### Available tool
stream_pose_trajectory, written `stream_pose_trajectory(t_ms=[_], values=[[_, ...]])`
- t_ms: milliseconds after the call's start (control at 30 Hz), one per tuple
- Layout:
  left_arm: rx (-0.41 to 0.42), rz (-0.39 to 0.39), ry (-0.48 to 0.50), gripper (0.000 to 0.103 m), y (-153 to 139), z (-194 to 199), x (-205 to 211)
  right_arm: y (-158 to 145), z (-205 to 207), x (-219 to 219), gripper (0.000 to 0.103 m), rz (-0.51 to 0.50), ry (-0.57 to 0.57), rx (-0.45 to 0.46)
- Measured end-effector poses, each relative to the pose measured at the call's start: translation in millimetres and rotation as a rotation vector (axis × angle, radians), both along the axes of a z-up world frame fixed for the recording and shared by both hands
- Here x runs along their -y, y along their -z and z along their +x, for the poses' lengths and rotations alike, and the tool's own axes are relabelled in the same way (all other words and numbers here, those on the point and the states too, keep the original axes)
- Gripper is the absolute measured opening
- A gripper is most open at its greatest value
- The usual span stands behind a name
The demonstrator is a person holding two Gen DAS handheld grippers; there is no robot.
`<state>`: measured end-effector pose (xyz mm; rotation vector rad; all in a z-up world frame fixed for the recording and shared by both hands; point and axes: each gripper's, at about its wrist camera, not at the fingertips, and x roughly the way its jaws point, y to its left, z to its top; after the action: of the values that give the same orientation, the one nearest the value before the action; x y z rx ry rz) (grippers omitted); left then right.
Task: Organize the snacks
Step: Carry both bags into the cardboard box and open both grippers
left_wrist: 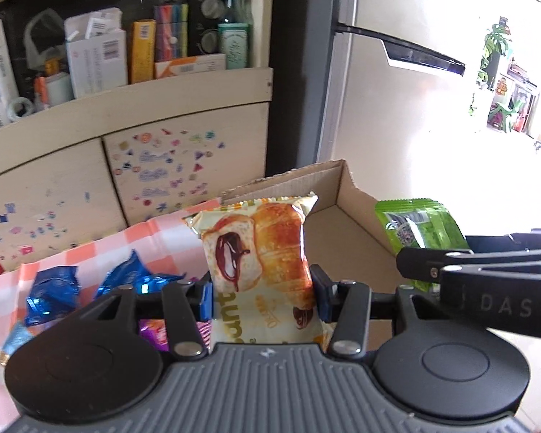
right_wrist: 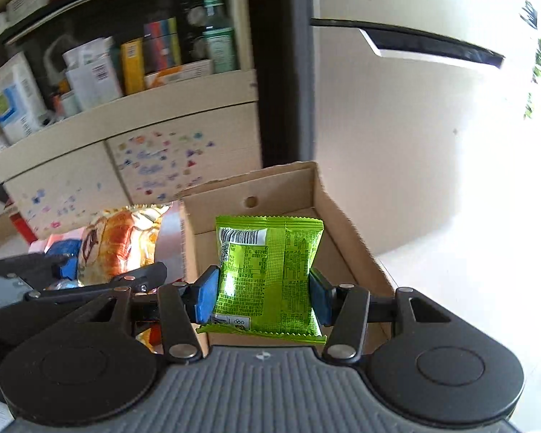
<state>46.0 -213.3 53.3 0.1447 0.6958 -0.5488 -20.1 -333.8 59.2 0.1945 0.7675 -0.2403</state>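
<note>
My left gripper point(left_wrist: 261, 297) is shut on a croissant snack packet point(left_wrist: 259, 249), cream and orange, held upright above the table edge beside an open cardboard box point(left_wrist: 357, 223). My right gripper point(right_wrist: 263, 296) is shut on a green snack packet point(right_wrist: 267, 274), held upright over the cardboard box point(right_wrist: 346, 238). The green packet also shows at the right of the left wrist view point(left_wrist: 420, 225), and the croissant packet at the left of the right wrist view point(right_wrist: 115, 245). Blue-wrapped snacks point(left_wrist: 52, 294) lie on a pink checked cloth point(left_wrist: 90, 252) to the left.
A purple packet point(left_wrist: 155, 333) lies under my left gripper. Behind stands a cream cabinet with stickers point(left_wrist: 162, 166) and a cluttered shelf point(left_wrist: 126, 83). A dark door frame point(left_wrist: 292, 72) and a bright floor point(right_wrist: 432, 216) lie to the right.
</note>
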Motion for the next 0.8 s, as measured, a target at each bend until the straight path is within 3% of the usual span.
stream_pose_trajectory(t_ms=[300,433,533,633,800], values=[[-0.115,-0.05,0.029,0.051,17.6,19.8,31.6,2.2,2.4,26.5,0.061,0.078,0.118,-0.005],[-0.088,-0.041,0.067,0.075,14.7,13.6,39.1,3.0,4.2,29.1,0.064,0.099,0.142,-0.002],[-0.081,-0.059,0.08,0.077,7.4,12.9,33.2,0.8,2.5,30.3,0.072,0.119,0.142,0.019],[-0.102,-0.063,0.068,0.077,3.1,17.8,18.1,-0.8,1.7,31.0,0.073,0.159,0.128,0.042],[-0.102,-0.027,0.052,0.077,-0.1,22.1,-11.9,-0.7,4.7,24.9,0.077,0.23,0.062,0.063]])
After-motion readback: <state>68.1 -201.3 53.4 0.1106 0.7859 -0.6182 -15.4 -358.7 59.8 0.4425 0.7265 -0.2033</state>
